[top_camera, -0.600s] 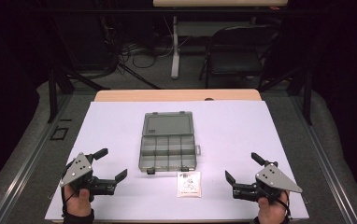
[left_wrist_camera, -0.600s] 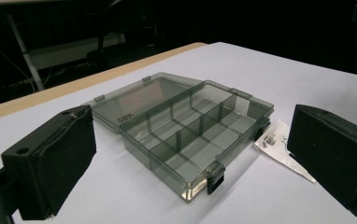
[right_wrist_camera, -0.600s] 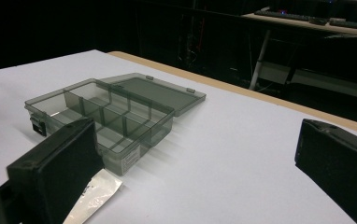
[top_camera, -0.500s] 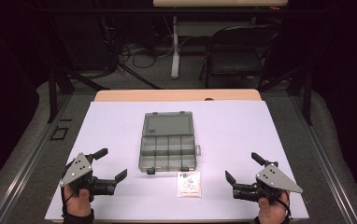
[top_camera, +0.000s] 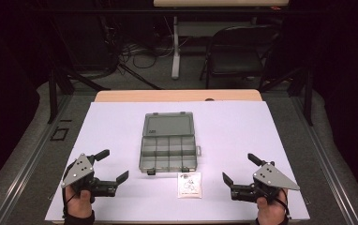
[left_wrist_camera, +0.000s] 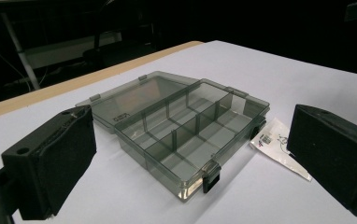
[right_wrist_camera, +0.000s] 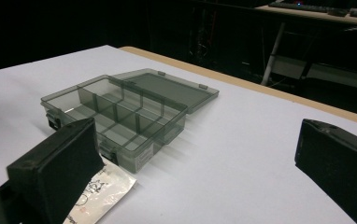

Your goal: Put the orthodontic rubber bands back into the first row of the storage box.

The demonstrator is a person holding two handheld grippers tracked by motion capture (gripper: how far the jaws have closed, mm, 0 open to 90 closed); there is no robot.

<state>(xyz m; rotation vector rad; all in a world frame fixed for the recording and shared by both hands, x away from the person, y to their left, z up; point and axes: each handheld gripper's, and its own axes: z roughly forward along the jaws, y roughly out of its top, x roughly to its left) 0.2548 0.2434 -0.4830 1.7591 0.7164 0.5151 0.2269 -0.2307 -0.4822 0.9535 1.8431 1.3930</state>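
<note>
A: What is seen at the left of the white-covered worktop (top_camera: 121,122)?

B: The left gripper (top_camera: 113,166) is held in a hand (top_camera: 79,202) near the front edge, left of the box. Its jaws are spread wide, and nothing is held between them. In the left gripper view the two black jaws are seen standing apart, with the box between them farther off.

A: And what is found in the middle?

B: A smoky-grey transparent plastic compartment box (top_camera: 168,152) is set flat on the worktop, roughly at its centre. Its lid (top_camera: 168,125) is laid fully open and flat behind the tray, hinged at the far side. The tray is split by dividers into two rows of compartments, and no contents can be made out in them. A dark latch (left_wrist_camera: 211,180) is seen at a front corner in the left gripper view.

A: Is anything placed beside it?

B: A small flat clear plastic bag with a printed white label (top_camera: 189,184) is laid just in front of the box, near its front right corner. Whether the two touch cannot be told. What is inside the bag is too small to be read.

A: And at the right?

B: The right gripper (top_camera: 241,173) is held in the other hand (top_camera: 271,212), near the front edge, well apart from the bag. Its jaws are likewise spread wide and nothing is gripped. In the right gripper view the bag (right_wrist_camera: 103,192) is partly hidden behind one jaw.
</note>
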